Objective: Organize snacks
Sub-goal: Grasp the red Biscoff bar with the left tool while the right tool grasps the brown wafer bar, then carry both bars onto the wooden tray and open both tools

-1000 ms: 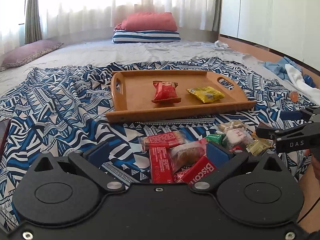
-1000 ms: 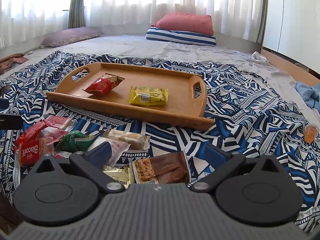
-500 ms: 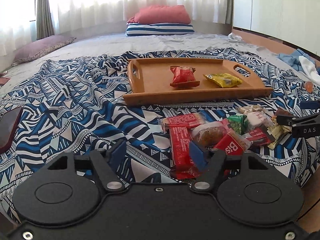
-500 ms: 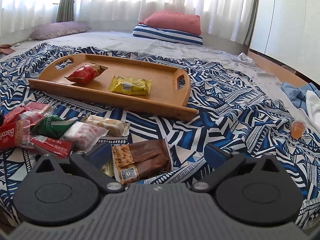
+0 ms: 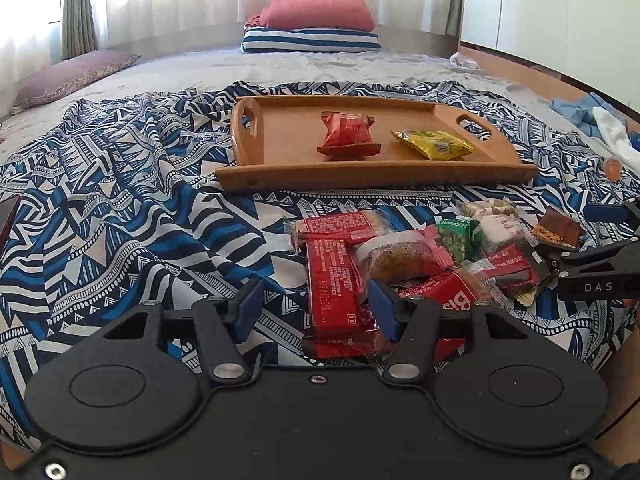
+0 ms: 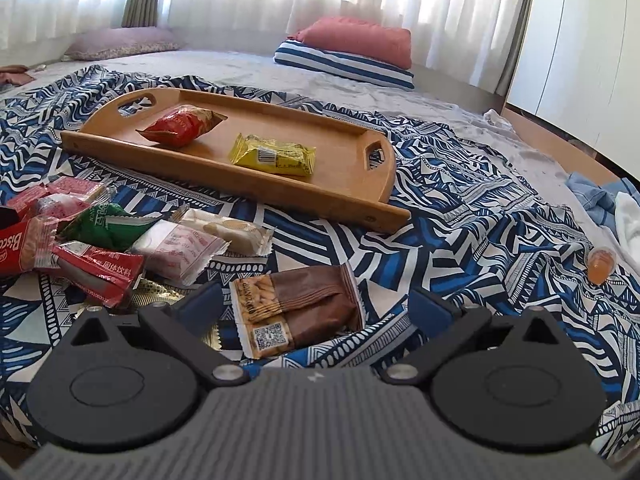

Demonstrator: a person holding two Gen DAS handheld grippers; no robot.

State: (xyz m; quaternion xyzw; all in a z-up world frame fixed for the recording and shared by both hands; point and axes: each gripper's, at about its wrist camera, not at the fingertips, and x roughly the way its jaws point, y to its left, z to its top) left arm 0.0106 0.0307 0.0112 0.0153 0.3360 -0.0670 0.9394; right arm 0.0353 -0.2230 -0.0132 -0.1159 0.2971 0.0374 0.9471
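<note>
A wooden tray (image 5: 280, 148) lies on the patterned cloth with a red packet (image 5: 347, 136) and a yellow packet (image 5: 434, 145) in it. In front of it is a pile of loose snacks (image 5: 420, 256). My left gripper (image 5: 316, 314) hangs low over the pile's left end, its jaws closing. A long red wafer packet (image 5: 332, 280) lies between them; only the right pad is at its edge. My right gripper (image 6: 316, 308) is open wide around a brown peanut packet (image 6: 304, 304) lying on the cloth. The tray (image 6: 340, 168) lies beyond it.
Striped and red pillows (image 5: 312, 32) lie at the far end of the bed. An orange jelly cup (image 6: 599, 266) and crumpled clothes (image 6: 600, 200) are to the right. A dark flat object (image 5: 6, 220) shows at the left edge. The cloth's near edge hangs over the bed.
My left gripper's jaws narrowed from wide open and it sank toward the pile, with the red wafer packet now between them. The right view tilted slightly, the brown packet still between its fingers.
</note>
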